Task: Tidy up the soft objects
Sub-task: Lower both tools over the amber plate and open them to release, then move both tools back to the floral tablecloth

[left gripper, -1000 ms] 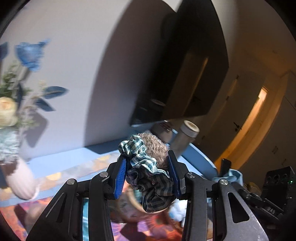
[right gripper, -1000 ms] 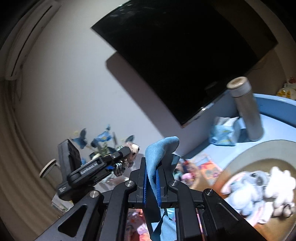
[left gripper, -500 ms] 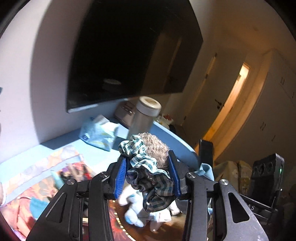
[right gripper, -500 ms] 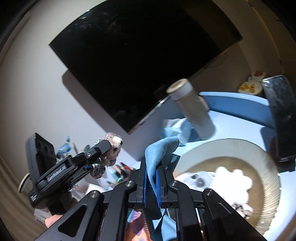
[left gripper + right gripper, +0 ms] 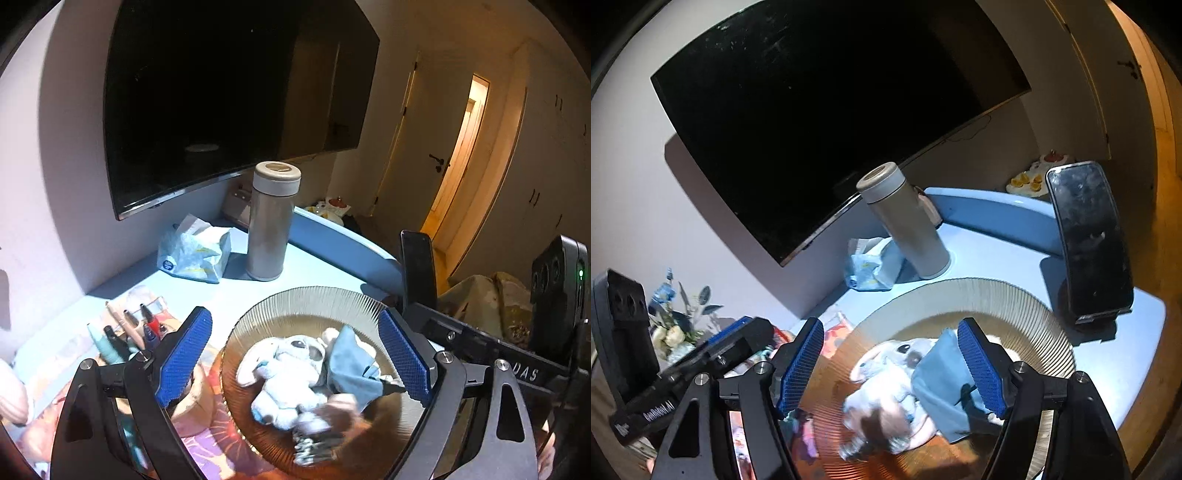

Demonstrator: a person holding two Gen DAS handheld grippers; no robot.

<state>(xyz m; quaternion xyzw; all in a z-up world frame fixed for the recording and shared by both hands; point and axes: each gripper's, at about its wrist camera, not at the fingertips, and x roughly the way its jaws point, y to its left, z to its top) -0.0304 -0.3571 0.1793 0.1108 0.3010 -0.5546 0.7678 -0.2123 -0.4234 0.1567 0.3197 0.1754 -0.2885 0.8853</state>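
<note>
- Since a second ago, both hands have swung over the ribbed brown bowl (image 5: 314, 299), and what they carried is now out of their grip. The left gripper (image 5: 295, 354) had a checked scrunchie and a small curly toy; the right gripper (image 5: 892, 365) had a blue cloth (image 5: 942, 380).
- The fingers of both have just been opening. Now the left ones stand wide apart with nothing pressed between the blue pads (image 5: 184, 354). The right ones are open too, and the cloth sits loose by the right pad, not pinched.
- In the bowl we see a white and blue plush animal (image 5: 284, 373) in the middle, with the blue cloth draped on its right side. At the near edge there is a blurry bundle (image 5: 321, 428), which we think is the scrunchie and curly toy, maybe not yet settled.
- We think all of these are light and squashy. They will not break, and they bend when squeezed.
- The cloth is floppy, so we would pinch a raised fold. The plush we would take around its thick body. The scrunchie we would grab across its bunched ring.
- On the far side of the blue surface (image 5: 317, 266), well apart from the bowl, stand a metal flask (image 5: 267, 236) and a tissue pack (image 5: 195, 251).
</note>
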